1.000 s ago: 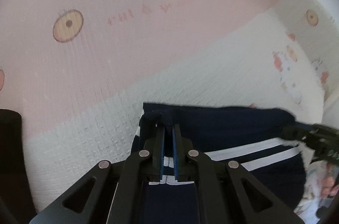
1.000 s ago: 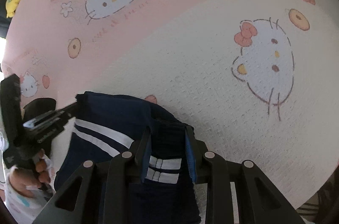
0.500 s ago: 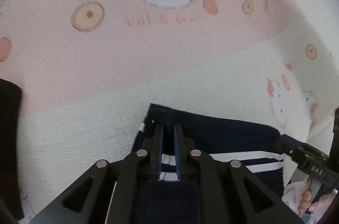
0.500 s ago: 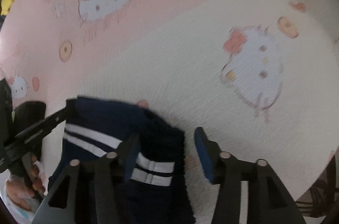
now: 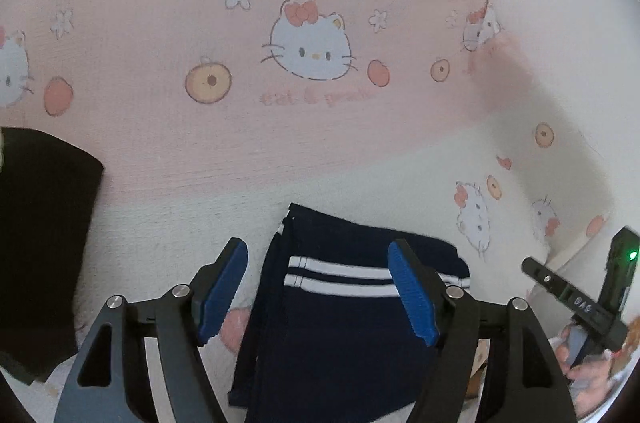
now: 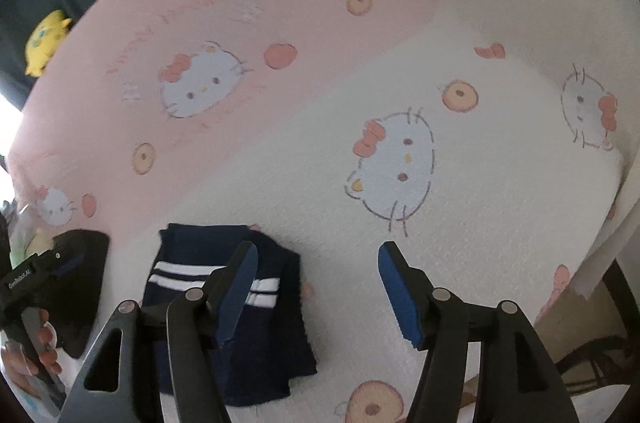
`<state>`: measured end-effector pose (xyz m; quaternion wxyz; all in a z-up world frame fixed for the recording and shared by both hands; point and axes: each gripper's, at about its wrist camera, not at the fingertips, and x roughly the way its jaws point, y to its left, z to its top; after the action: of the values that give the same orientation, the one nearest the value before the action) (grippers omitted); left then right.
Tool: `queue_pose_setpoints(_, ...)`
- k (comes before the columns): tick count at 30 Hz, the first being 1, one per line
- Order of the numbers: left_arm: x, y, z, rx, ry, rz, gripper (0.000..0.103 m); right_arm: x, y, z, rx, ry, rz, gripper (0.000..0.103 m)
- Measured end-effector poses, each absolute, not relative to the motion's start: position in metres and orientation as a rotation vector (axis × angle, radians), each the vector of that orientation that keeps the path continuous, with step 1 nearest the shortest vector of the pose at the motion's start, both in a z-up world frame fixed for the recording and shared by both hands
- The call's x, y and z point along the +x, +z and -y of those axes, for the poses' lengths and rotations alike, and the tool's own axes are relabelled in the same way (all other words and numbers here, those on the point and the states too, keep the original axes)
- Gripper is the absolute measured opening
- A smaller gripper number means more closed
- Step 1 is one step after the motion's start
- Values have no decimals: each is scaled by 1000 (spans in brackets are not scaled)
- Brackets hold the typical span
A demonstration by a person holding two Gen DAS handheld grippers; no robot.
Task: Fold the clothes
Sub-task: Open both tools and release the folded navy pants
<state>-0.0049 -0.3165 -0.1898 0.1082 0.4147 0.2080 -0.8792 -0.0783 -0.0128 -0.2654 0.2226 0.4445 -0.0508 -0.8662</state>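
A folded navy garment with two white stripes (image 5: 340,307) lies flat on the pink and white cartoon-cat bedsheet (image 5: 280,151). My left gripper (image 5: 318,289) hovers over it, open, with nothing between its blue pads. In the right wrist view the same navy garment (image 6: 224,307) lies at lower left, partly behind the left finger. My right gripper (image 6: 316,291) is open too, over bare white sheet just right of the garment. The other gripper (image 5: 580,303) and a hand show at the left wrist view's right edge.
A folded black cloth (image 5: 44,243) lies on the sheet to the left of the navy garment, also seen as a black cloth (image 6: 82,279) in the right wrist view. The bed's edge (image 6: 600,251) drops off at right. A yellow plush toy (image 6: 44,41) sits far back left.
Both grippers have let go of the navy garment and opened, the right one first. They have pulled back and up, and the garment now lies folded on the sheet.
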Motion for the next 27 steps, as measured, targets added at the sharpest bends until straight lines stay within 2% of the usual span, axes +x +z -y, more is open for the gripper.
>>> queue_pose_setpoints(2, 1, -185, 311, 1213, -2605, -576, 71, -70, -260, 10, 1192, -2395, 131, 71)
queue_pose_setpoints(4, 6, -184, 306, 1216, -2627, -565, 71, -62, -255, 8, 1157, -2397, 122, 74)
queue_pose_setpoints(12, 27, -184, 284, 1276, -2659, -511, 71, -26, -248, 44, 1099, -2341, -85, 74)
queue_pose_setpoints(24, 64, -200, 274, 1389, -2685, -210, 71, 40, -263, 107, 902, -2211, -666, 74)
queue_pose_setpoints(27, 71, -207, 266, 1412, -2702, -54, 71, 54, -271, 113, 840, -2174, -821, 74)
